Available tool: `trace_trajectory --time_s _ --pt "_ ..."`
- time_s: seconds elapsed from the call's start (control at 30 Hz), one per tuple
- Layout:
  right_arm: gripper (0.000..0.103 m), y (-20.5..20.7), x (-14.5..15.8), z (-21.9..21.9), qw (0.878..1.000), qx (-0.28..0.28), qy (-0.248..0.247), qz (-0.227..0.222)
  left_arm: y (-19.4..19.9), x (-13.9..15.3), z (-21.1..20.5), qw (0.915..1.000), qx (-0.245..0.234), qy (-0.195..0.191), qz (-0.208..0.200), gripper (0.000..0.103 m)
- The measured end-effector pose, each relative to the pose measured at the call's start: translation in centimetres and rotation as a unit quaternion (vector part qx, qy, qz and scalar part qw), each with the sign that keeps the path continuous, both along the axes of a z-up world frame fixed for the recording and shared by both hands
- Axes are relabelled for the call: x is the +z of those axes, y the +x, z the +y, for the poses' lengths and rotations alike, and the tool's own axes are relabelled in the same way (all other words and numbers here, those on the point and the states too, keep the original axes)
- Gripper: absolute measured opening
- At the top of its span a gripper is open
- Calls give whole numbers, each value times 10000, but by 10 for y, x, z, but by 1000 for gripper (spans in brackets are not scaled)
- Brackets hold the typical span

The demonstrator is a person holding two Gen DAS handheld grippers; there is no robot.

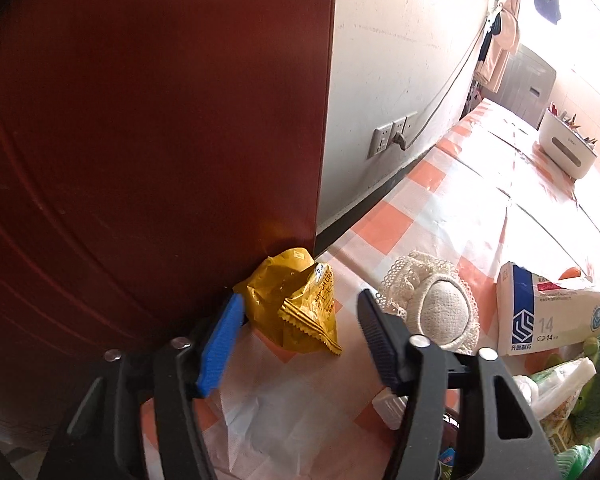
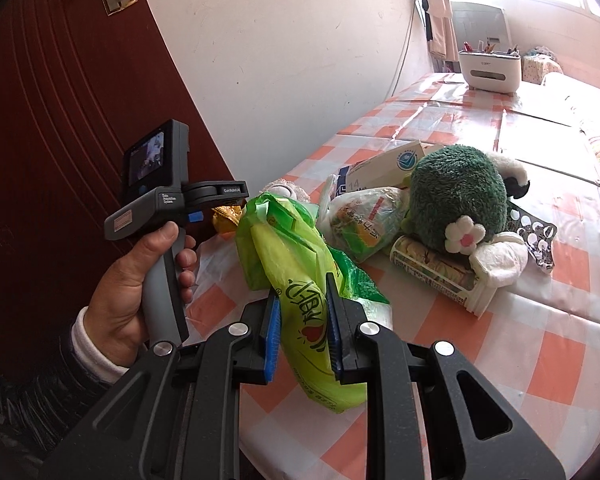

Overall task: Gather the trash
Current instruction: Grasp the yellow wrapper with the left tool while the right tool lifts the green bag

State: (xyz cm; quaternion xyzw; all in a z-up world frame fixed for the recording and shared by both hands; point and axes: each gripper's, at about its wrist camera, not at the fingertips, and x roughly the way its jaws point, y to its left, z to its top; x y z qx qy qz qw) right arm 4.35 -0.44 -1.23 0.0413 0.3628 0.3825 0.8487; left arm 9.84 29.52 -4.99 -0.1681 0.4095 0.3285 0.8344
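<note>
Yellow snack wrapper (image 1: 296, 304) lies at twelve o'clock between the left gripper (image 1: 300, 320) open jaws, seemingly untouched; right gripper (image 2: 302, 332) clamps the green plastic bag (image 2: 300, 280).

wrappers: 1 yellow wrapper (image 1: 296, 304) | bags: 2 (green bag (image 2: 300, 280), clear bag (image 2: 364, 216)) | boxes: 1 carton (image 1: 548, 312)
</note>
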Motion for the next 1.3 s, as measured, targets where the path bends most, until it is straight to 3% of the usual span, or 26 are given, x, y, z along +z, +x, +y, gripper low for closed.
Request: trace_trajectory --time_s 0.03,0.23,0.43,0.83,1.3 --pt "19 -1 1 -2 10000 -18 13 -2 2 -5 2 9999 -13 -104 68 25" --pt "19 -7 4 -17 9997 -214 131 -20 -6 -4 -7 9998 -200 69 -57 18" --pt "19 -14 9 -32 9987 -411 298 -35 -25 12 -26 9979 -503 187 -350 18" --pt "19 -27 11 -65 9956 -835 413 -61 -55 39 -69 9903 -1141 -35 -788 18" --pt "19 -35 11 -107 9887 -1389 556 -97 -70 64 -135 9745 -1977 -116 -1051 18"
